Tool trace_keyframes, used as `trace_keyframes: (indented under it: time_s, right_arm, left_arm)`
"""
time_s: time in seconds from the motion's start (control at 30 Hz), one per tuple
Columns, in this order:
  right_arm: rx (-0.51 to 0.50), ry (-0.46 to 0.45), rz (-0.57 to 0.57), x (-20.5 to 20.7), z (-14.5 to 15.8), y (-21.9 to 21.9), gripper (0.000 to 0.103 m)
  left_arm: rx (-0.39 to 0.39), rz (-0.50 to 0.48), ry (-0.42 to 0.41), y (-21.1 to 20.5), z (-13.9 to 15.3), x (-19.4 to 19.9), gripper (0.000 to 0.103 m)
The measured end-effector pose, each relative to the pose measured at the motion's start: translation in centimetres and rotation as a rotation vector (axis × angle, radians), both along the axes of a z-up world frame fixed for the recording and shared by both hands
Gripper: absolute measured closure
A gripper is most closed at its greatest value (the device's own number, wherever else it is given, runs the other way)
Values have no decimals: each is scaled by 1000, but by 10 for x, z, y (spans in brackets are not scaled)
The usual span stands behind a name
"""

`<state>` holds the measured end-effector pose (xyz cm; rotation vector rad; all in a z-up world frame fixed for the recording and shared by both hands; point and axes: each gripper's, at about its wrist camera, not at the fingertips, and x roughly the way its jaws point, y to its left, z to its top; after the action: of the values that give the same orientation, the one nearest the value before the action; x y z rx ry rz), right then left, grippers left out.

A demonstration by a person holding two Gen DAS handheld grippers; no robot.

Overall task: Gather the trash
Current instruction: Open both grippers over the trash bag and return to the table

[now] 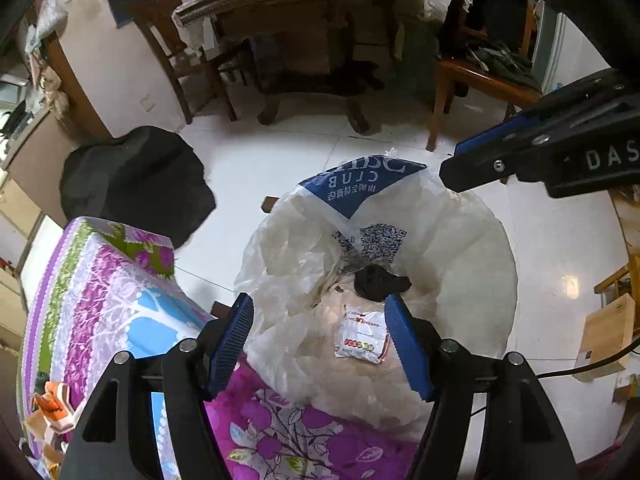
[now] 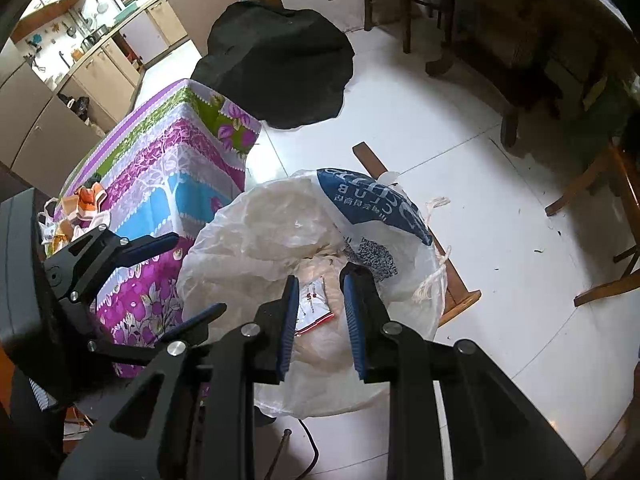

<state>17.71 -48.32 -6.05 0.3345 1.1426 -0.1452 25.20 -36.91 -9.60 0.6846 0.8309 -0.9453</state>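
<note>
Two sets of tongs hang above a large white plastic bag (image 1: pixel 460 248) that stands open on the white tiled floor (image 1: pixel 560 248), just beside a desk covered with a purple, green and blue floral cloth (image 1: pixel 100 288). The left tongs (image 1: pixel 320 344) stand wide apart with nothing between the blue pads, pointing steeply down into the bag's mouth. The right tongs (image 2: pixel 322 320) are parted only a little, and their pads grip nothing; a small white packet with red print (image 2: pixel 316 304) lies inside the bag directly below them, showing through the narrow gap. The left wrist view shows the same packet (image 1: pixel 362 338) resting on the crumpled lining, near a dark wad of trash (image 1: pixel 380 282) deeper in the bag. A blue panel with white lettering and a printed code square marks the bag's far wall. More scraps, orange and white wrappers (image 2: pixel 80 208), sit on the desk at its far corner. A black bag (image 2: pixel 276 68) slumps on the floor beyond the desk, and wooden chairs (image 1: pixel 472 92) and a table stand farther back.
</note>
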Motion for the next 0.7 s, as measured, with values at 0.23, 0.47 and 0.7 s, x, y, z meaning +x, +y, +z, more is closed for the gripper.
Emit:
trace_keyframes:
  time_s: [0.23, 0.47, 0.7]
  right_arm:
    - [-114, -160, -21, -21, 28, 26, 67]
    - [-230, -443, 12, -63, 63, 88, 31]
    - [-6, -664, 41, -96, 83, 140, 5]
  left_arm:
    - [-56, 96, -93, 35, 17, -18, 34]
    - [-108, 266, -257, 110, 42, -53, 33]
    - [-255, 500, -382, 221, 99, -93, 29]
